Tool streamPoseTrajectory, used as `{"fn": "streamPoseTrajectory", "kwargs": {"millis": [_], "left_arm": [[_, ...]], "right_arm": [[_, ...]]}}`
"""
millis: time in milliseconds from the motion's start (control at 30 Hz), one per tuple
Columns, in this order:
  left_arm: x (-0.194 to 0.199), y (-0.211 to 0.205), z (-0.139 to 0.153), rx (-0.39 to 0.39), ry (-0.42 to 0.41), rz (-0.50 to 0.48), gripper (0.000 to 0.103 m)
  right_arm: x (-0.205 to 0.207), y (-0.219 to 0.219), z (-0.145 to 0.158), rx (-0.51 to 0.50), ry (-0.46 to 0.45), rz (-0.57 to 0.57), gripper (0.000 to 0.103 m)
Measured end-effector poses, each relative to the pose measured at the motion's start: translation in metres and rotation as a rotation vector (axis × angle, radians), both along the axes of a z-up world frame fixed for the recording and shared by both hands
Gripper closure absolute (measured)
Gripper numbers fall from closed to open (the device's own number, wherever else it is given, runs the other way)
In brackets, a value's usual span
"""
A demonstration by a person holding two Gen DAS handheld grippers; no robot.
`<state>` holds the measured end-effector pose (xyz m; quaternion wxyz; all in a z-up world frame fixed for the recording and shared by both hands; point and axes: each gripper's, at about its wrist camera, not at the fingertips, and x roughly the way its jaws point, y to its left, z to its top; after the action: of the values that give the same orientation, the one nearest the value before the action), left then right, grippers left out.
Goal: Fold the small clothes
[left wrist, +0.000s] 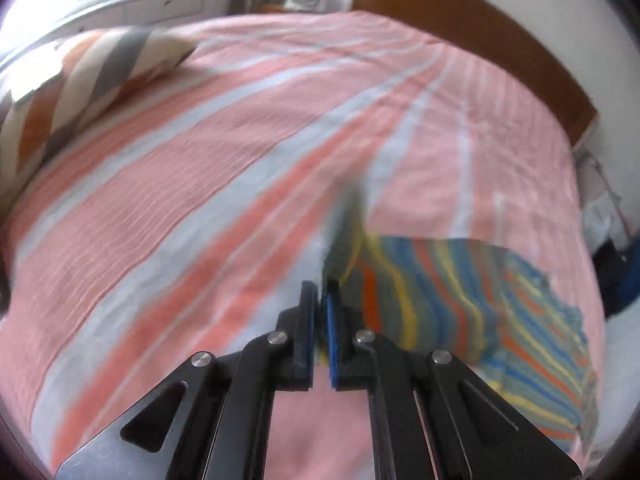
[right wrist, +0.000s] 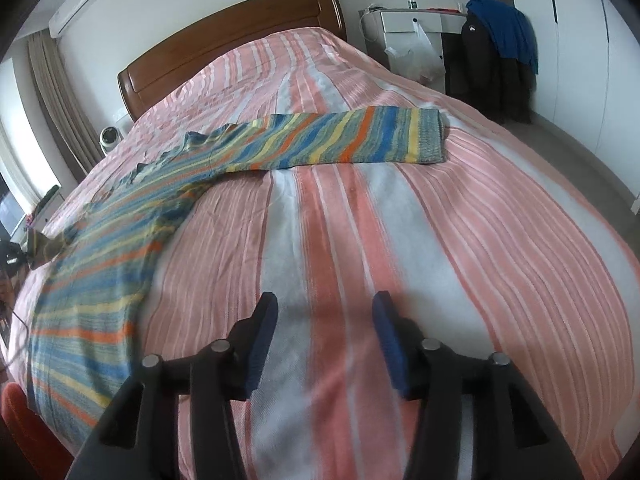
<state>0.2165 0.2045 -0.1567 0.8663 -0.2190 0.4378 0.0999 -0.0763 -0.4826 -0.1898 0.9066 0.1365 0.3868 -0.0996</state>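
Note:
A striped knit sweater (right wrist: pixel 120 216) in blue, yellow, orange and grey lies on the pink-and-white striped bed (right wrist: pixel 360 208), one sleeve (right wrist: pixel 340 140) stretched out to the right. In the left wrist view the sweater (left wrist: pixel 480 300) spreads to the right, and my left gripper (left wrist: pixel 321 292) is shut on a raised fold of its edge, which stands up blurred above the fingertips. My right gripper (right wrist: pixel 324 312) is open and empty, low over bare bedspread, to the right of the sweater's body.
A striped pillow (left wrist: pixel 80 80) lies at the far left of the bed. A wooden headboard (right wrist: pixel 224 40) stands behind. A white round device (right wrist: pixel 109 136) sits beside the bed. A desk and chair with dark and blue clothes (right wrist: pixel 496 48) stand at the right.

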Motion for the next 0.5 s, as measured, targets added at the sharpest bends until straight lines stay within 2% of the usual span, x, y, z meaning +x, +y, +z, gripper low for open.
{"fn": "streamPoseTrajectory", "kwargs": {"millis": [233,333,367,467,500], "left_arm": [[-0.005,0.015,-0.028,-0.006,0.028,0.066,0.101],[-0.011,0.024,-0.033,0.017,0.032,0.109,0.103],[-0.015,0.029,-0.033,0.041,0.04,0.15,0.103],[-0.03,0.056,-0.037,-0.092,0.018,0.21,0.098],[-0.032,0.059,-0.035,-0.09,0.016,0.209,0.098]], "right_arm": [[0.004,0.003,-0.008,-0.032,0.008,0.005,0.051],[0.005,0.003,-0.011,-0.039,0.008,0.003,0.051],[0.006,0.003,-0.011,-0.038,0.008,0.001,0.051],[0.006,0.002,-0.011,-0.039,0.007,0.003,0.051],[0.006,0.002,-0.011,-0.038,0.006,0.004,0.051]]}}
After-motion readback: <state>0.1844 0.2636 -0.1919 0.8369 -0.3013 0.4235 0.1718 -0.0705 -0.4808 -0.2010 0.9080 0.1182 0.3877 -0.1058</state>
